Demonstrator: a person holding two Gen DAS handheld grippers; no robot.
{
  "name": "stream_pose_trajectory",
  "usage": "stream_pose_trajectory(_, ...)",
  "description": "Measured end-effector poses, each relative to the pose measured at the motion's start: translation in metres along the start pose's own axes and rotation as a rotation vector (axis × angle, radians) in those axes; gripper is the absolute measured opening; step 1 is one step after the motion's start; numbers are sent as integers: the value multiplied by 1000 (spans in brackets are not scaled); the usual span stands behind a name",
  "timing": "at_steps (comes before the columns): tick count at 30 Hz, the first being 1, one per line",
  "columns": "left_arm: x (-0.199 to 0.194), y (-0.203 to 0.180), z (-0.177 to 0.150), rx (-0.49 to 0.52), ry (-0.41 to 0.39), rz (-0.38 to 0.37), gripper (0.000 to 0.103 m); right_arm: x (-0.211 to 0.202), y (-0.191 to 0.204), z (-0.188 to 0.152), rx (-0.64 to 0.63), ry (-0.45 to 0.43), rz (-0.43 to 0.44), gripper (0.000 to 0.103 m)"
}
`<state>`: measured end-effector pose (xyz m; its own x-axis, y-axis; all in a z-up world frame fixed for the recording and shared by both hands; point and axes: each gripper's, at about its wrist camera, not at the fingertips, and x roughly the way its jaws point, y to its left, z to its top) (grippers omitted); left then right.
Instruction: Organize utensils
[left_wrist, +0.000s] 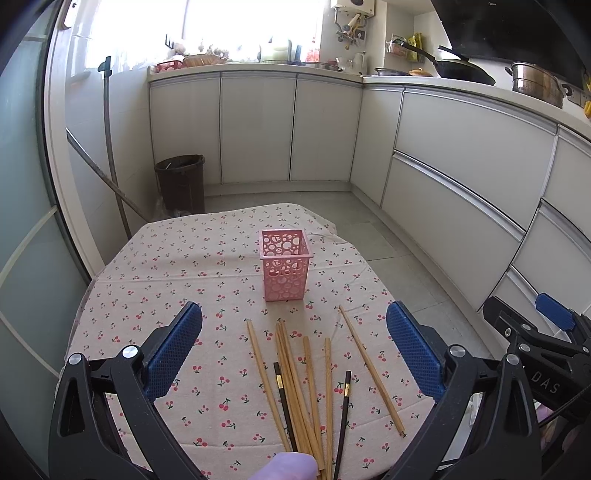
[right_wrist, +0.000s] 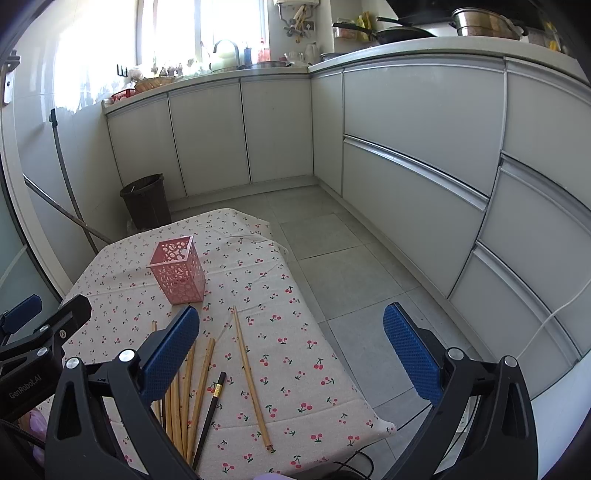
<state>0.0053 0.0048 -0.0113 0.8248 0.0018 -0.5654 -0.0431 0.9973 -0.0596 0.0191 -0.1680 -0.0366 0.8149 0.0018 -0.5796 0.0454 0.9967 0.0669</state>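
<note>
A pink perforated holder (left_wrist: 284, 267) (right_wrist: 179, 267) stands upright in the middle of a small table under a cherry-print cloth (left_wrist: 177, 280) (right_wrist: 295, 332). Several wooden chopsticks (left_wrist: 295, 384) (right_wrist: 192, 391) and two black ones (left_wrist: 282, 398) (right_wrist: 212, 406) lie loose near the table's front edge; one wooden chopstick (left_wrist: 371, 371) (right_wrist: 251, 376) lies apart to the right. My left gripper (left_wrist: 294, 350) hovers open above the pile with nothing between its fingers. My right gripper (right_wrist: 291, 354) is open too, over the table's right edge, holding nothing.
White kitchen cabinets (left_wrist: 461, 177) (right_wrist: 406, 147) run along the back and right, with tiled floor (right_wrist: 351, 258) between them and the table. A dark bin (left_wrist: 181, 182) (right_wrist: 146, 201) and a mop handle (left_wrist: 110, 155) stand at the far left.
</note>
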Motion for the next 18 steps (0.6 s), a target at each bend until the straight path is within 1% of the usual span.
stream_pose_trajectory(18,0,1,1,-2,8,4,96,0,0,0,1,6,0,97)
